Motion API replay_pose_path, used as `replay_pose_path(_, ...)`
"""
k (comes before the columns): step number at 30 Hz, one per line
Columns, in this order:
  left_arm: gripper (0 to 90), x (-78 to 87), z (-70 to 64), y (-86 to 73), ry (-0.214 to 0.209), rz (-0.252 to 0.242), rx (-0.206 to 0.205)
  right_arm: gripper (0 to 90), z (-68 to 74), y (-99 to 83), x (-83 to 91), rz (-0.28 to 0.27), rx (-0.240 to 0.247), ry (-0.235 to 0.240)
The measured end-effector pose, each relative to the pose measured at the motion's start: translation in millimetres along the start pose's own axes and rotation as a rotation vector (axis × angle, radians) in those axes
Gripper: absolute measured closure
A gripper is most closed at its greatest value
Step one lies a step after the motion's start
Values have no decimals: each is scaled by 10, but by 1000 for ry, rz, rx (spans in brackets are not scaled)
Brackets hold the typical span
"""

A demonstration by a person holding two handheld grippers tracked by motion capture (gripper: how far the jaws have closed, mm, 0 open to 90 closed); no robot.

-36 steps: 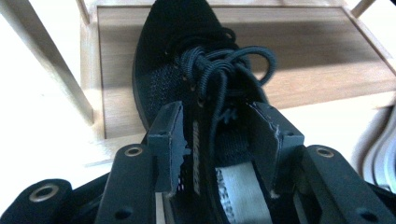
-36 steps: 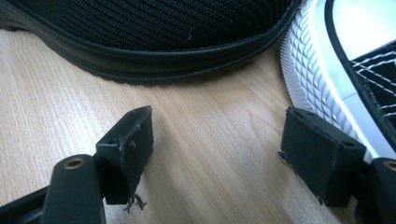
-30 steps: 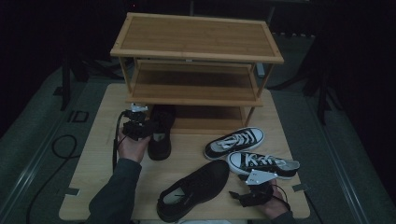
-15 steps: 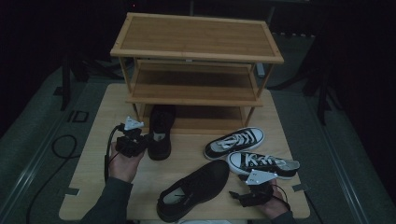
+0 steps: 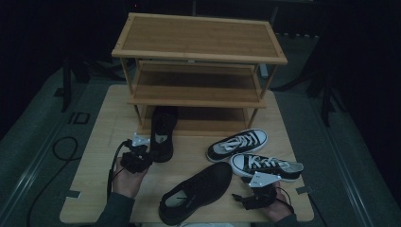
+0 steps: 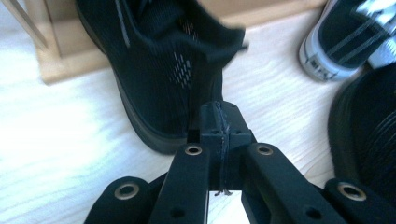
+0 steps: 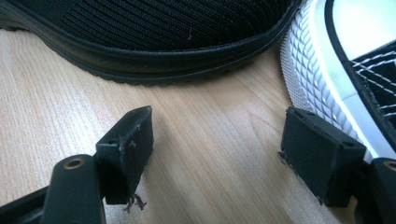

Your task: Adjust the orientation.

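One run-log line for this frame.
left gripper: shut, empty, beside black shoe | right gripper: open, empty | shoe toe under rack

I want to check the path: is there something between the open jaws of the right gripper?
No. In the right gripper view the right gripper is open with bare table between its jaws; the black shoe lies beyond them.

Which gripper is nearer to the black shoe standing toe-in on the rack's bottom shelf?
Left. The left gripper, jaws shut, sits right beside the heel of that black shoe. The right gripper, jaws open, is at the table's near edge by the sneakers, far off.
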State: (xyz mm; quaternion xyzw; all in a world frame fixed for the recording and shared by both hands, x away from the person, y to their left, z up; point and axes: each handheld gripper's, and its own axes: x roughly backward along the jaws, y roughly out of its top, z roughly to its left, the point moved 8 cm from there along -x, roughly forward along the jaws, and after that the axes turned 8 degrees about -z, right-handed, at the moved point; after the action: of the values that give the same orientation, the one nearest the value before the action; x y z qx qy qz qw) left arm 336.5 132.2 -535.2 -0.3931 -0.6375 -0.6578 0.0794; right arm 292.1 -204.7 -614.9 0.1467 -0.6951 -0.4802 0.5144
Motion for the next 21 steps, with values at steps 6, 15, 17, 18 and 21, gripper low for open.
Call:
replay_pose_path(6,900,-185,-13,-210,2,70,-9,250,0,0,0,0,0,0)
replay_pose_path(15,900,-382,30,-429,19,140,-6,250,0,0,0,0,0,0)
replay_pose_path(17,900,-396,35,-434,24,142,-8,250,2,-1,1,1,-2,0)
replay_pose_path(18,900,-403,39,-436,25,144,-8,250,2,-1,1,1,-2,0)
replay_pose_path(21,900,-431,60,-436,29,146,-4,250,2,-1,1,2,-3,0)
